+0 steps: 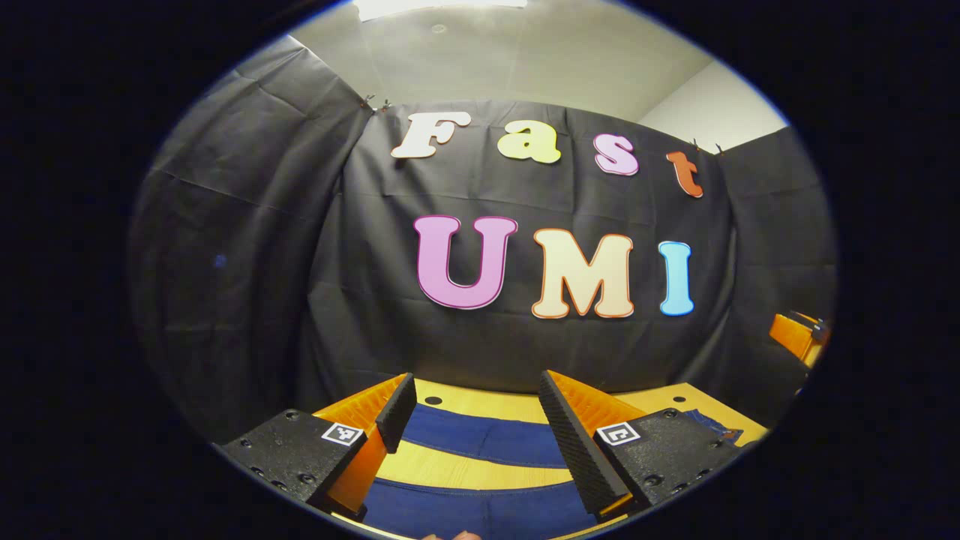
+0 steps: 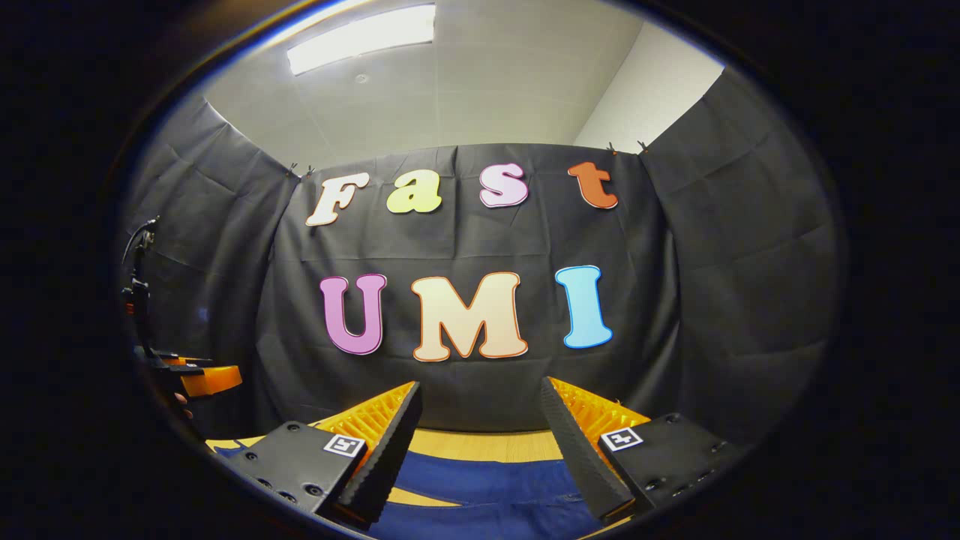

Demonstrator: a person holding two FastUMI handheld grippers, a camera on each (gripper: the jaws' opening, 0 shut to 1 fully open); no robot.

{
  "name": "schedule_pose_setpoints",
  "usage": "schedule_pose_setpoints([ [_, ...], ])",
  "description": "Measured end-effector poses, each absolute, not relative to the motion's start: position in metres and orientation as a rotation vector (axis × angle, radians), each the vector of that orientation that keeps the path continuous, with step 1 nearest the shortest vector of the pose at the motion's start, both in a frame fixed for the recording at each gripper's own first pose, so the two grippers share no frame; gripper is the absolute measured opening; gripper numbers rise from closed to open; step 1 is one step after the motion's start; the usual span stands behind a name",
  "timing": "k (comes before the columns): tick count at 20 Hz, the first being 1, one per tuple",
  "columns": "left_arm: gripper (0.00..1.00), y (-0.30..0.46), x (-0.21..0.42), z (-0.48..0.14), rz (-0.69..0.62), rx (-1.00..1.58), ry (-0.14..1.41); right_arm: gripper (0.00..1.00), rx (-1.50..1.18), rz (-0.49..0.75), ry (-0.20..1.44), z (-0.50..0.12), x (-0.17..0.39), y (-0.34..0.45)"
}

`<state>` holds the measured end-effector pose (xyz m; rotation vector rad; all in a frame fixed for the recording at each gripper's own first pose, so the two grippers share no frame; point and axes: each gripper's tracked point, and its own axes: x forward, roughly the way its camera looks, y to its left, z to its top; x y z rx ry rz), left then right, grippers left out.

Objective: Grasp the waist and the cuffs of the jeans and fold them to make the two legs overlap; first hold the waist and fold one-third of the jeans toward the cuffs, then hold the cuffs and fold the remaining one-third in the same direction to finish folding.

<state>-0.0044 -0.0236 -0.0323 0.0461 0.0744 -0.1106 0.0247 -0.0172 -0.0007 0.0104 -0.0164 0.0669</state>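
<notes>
Two legs of the blue jeans [image 1: 484,439] lie flat on the yellow table [image 1: 480,397], with a strip of table between them. In the left gripper view, the left gripper [image 1: 474,420] hangs above the jeans with its jaws wide open, and the jeans show in the gap between its fingers. In the right gripper view, the right gripper [image 2: 480,427] is also wide open above the jeans [image 2: 495,487]. Neither gripper holds anything.

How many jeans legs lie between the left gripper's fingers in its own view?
2: the far leg crosses between the fingers, the near leg lies at the bottom edge, with bare table between them. Both run on hidden behind the fingers.
</notes>
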Motion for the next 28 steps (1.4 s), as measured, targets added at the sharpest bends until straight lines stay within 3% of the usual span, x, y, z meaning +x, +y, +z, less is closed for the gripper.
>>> schedule_pose_setpoints([
  [8,0.95,0.024,-0.040,-0.123,-0.140,0.432,0.337,0.95,0.071,0.179,0.065,-0.043,0.035,-0.035],
  [10,1.00,0.045,-0.056,-0.158,-0.157,0.527,0.439,0.95,0.069,0.191,0.073,-0.049,0.038,-0.032],
  [11,0.95,0.055,-0.060,-0.174,-0.164,0.568,0.478,0.98,0.060,0.185,0.070,-0.049,0.041,-0.032],
  [28,0.96,0.180,-0.120,-0.315,-0.407,1.333,0.924,0.98,-0.017,0.173,0.163,-0.090,0.061,-0.016],
])
